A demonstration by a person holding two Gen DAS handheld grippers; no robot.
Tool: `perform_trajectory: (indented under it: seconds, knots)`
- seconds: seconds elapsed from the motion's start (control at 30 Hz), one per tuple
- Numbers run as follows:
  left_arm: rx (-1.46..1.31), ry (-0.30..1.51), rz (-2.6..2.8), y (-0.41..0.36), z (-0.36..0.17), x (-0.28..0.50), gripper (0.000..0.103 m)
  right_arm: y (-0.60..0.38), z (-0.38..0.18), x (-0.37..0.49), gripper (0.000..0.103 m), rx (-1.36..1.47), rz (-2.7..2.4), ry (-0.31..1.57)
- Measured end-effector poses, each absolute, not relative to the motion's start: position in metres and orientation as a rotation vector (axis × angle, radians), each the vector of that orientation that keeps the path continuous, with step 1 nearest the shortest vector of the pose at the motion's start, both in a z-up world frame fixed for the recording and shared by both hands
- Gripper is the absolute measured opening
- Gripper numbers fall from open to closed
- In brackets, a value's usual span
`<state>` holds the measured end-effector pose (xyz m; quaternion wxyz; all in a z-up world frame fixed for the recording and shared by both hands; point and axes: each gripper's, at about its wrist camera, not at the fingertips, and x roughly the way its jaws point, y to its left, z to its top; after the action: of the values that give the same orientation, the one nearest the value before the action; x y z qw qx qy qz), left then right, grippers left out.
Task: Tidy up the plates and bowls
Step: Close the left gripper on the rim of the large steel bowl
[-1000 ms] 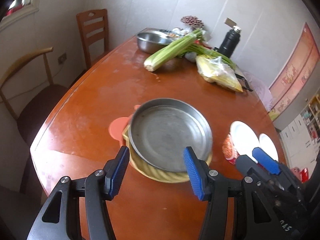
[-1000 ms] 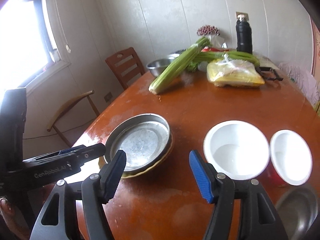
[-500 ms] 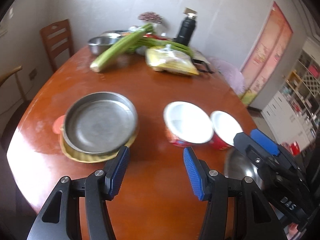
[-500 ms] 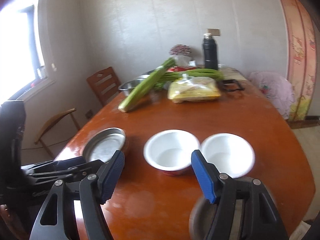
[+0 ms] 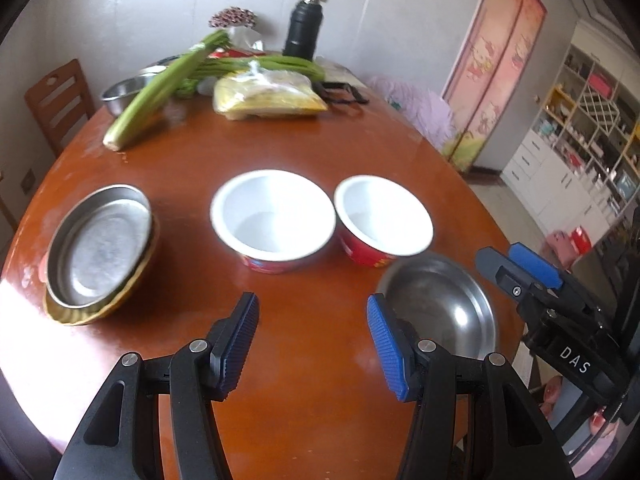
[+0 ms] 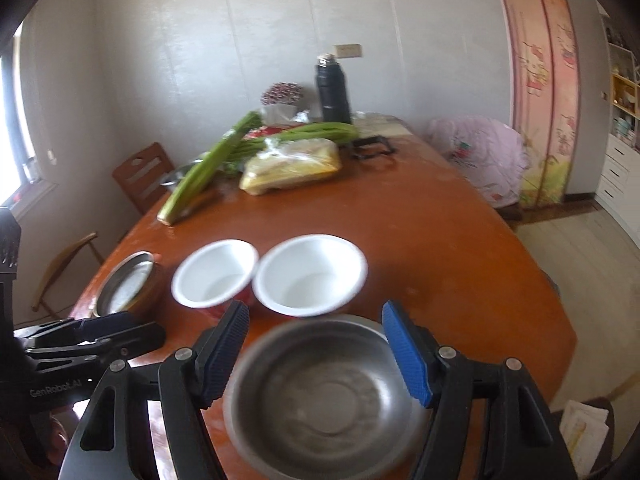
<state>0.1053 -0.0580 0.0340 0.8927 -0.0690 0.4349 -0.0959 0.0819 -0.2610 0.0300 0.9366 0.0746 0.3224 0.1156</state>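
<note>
The left gripper (image 5: pixel 312 340) angles down over bare wood, its 2 blue-padded fingers (image 5: pixel 386 346) spread apart with nothing between them. The right gripper (image 6: pixel 316 354) also tilts downward; its fingers (image 6: pixel 406 354) have just been opening and stand apart on either side of a round stainless-steel bowl (image 6: pixel 328 396) near the table's front edge, though blur hides whether the pads touch its rim. In the left wrist view that gripper (image 5: pixel 524 268) sits just right of this steel bowl (image 5: pixel 440 308). Beyond it, 2 red bowls with white insides stand side by side, nearly touching: the larger one (image 5: pixel 274 220) and the smaller one (image 5: pixel 382 220). Further left, a shallow round steel plate (image 5: pixel 98 246) rests stacked in a yellow dish (image 5: pixel 104 308). The brown wooden table (image 5: pixel 320 148) carries a celery stalk (image 5: pixel 160 90), a yellow plastic bag (image 5: pixel 268 96) and a black flask (image 5: pixel 304 28) at its far end.
</note>
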Motion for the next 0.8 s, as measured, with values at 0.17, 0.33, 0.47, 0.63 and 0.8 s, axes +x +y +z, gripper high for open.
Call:
perform_trajectory:
  seconds: [0.17,0.33,0.47,0.63,0.8]
  knots:
    - [-0.115,0.935,-0.225,-0.081,0.025,0.111,0.058,-0.28,0.015,0.08,0.069,0.127,0.207,0.704]
    - [-0.063,0.979,-0.241,-0.107,0.009,0.12,0.058,-0.294,-0.005,0.075,0.069,0.103,0.196,0.758]
    - [-0.066,1.018,-0.259,-0.117,-0.004,0.128,0.058,-0.294,-0.023,0.077,0.069,0.085,0.194,0.809]
    - [-0.058,1.056,-0.264,-0.13,-0.018,0.136,0.058,-0.293,-0.037,0.078,0.063,0.087,0.212,0.834]
    - [-0.062,1.084,-0.275,-0.138,-0.026,0.142,0.058,-0.291,-0.044,0.082,0.054,0.081,0.216,0.849]
